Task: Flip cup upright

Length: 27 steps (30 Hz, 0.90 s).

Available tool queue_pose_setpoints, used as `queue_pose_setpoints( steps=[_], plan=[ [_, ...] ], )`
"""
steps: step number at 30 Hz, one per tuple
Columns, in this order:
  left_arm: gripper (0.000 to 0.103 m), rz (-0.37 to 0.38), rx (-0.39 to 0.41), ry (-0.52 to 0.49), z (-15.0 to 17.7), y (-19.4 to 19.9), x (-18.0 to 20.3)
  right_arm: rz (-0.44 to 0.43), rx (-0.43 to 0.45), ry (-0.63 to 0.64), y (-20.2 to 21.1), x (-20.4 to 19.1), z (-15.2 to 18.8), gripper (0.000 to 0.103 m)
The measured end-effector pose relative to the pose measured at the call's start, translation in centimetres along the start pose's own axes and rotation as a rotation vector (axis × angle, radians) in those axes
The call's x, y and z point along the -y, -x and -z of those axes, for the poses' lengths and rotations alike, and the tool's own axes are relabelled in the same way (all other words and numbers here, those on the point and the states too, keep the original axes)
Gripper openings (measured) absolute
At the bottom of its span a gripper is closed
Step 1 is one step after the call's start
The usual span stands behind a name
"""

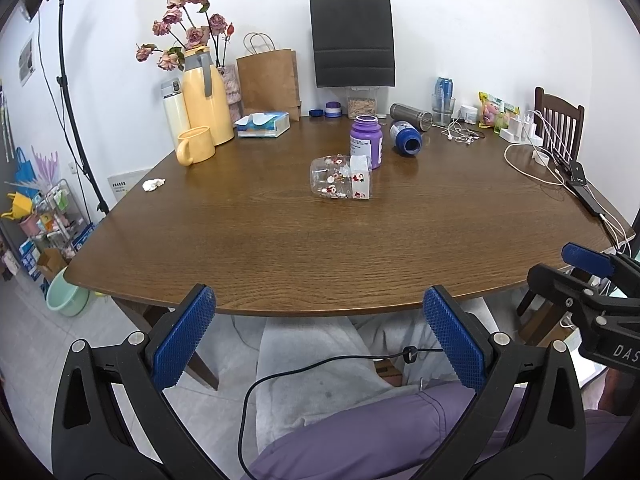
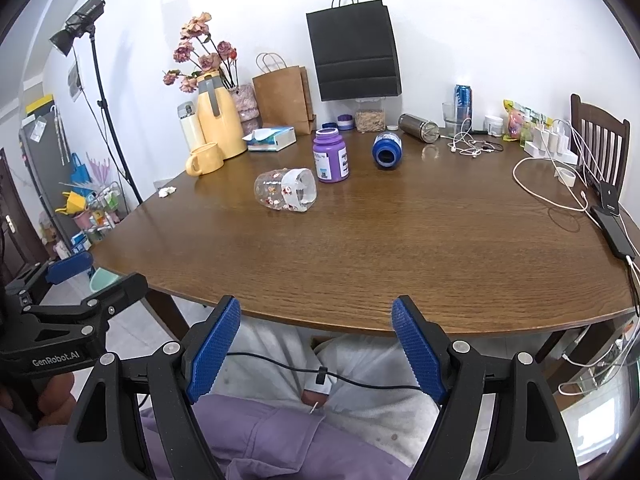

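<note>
A clear cup [image 1: 341, 177] with red flower prints and a white band lies on its side in the middle of the brown table [image 1: 280, 248], mouth to the right. It also shows in the right wrist view [image 2: 286, 190]. My left gripper [image 1: 319, 312] is open and empty, held off the table's near edge, well short of the cup. My right gripper [image 2: 316, 320] is open and empty, also at the near edge. The right gripper shows at the right of the left wrist view [image 1: 588, 264]; the left gripper shows at the left of the right wrist view [image 2: 72, 272].
A purple jar [image 1: 367, 140] stands just behind the cup. A blue bottle [image 1: 405, 137] lies on its side to its right. A yellow mug [image 1: 195, 145], yellow jug [image 1: 206, 94], tissue box [image 1: 262, 123], paper bags and cables [image 1: 560, 168] line the back and right.
</note>
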State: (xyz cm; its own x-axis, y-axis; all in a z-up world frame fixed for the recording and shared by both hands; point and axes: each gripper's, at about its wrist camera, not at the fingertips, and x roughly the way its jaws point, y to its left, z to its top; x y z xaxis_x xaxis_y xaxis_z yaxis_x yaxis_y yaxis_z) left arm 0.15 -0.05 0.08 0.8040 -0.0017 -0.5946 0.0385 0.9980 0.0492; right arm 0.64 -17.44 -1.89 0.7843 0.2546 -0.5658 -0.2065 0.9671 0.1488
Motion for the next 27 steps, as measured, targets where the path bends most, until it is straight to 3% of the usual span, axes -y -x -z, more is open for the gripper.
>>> queue_pose_setpoints(
  steps=[27],
  plan=[
    [0.103,0.002,-0.003,-0.003,0.45,-0.39,0.15,-0.002,0.001,-0.001,0.00,-0.02,0.24,0.082]
  ],
)
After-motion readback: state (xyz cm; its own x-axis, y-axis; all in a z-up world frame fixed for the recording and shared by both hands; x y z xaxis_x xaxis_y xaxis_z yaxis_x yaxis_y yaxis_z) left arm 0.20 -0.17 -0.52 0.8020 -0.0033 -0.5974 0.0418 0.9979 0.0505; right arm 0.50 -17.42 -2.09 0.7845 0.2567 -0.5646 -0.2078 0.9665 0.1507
